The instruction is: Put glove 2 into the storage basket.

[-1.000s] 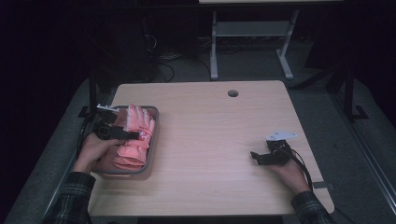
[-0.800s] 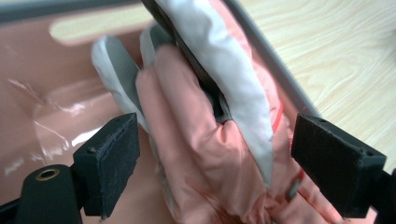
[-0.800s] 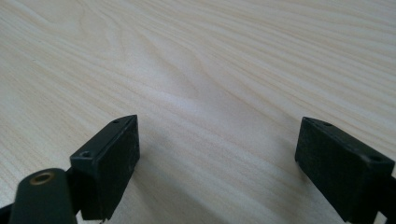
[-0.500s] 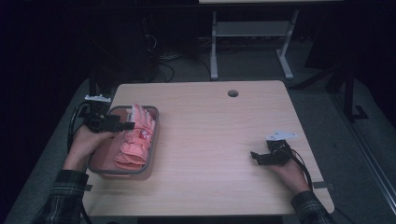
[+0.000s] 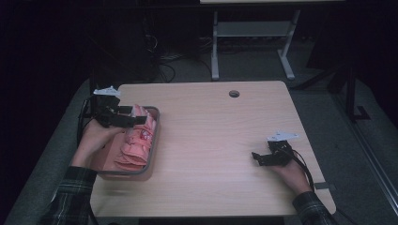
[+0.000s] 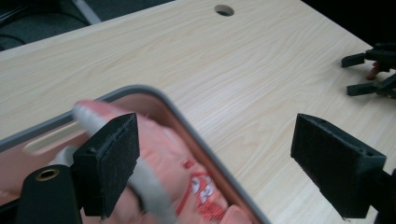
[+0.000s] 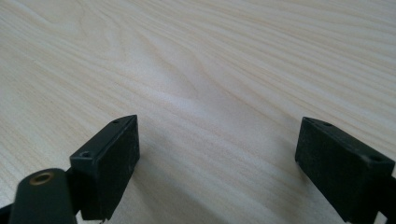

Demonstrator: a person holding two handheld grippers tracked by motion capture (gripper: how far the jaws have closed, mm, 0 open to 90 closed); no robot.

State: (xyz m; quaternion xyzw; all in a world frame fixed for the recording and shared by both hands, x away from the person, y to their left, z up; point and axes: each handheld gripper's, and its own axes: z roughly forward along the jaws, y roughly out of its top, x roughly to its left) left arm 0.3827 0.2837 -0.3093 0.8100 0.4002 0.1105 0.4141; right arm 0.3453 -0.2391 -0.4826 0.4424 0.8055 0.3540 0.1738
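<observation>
Left gripper (image 5: pixel 133 121): jaws wide apart, nothing btwn them; hangs over the far end of the tray, tips over the cloth.
Right gripper (image 5: pixel 257 158): jaws spread too, empty; sits low on bare table (image 5: pixel 216 140) at the right, well apart from the tray.
Pink cloth (image 5: pixel 136 143): bunched in the grey tray (image 5: pixel 156 123) at table's left edge; red print on it, grey-white trim (image 6: pixel 149 186) running under the left-hand jaw in the left gripper view.
Tray rim (image 6: pixel 196 135): cuts across btwn the two jaws in the left gripper view, so one jaw is over cloth, the other over bare wood outside the tray.
Risk 1: if it closes as it stands, I reckon it pinches the rim w/ the cloth, or drags the tray along.
Risk 2: a shallow bite on the trim only – fabric prob slips out on lifting.
Risk 3: tray sits close to the table edge; a sideways tug could push it off.
Risk 4: right gripper is too far off to steady the tray.
</observation>
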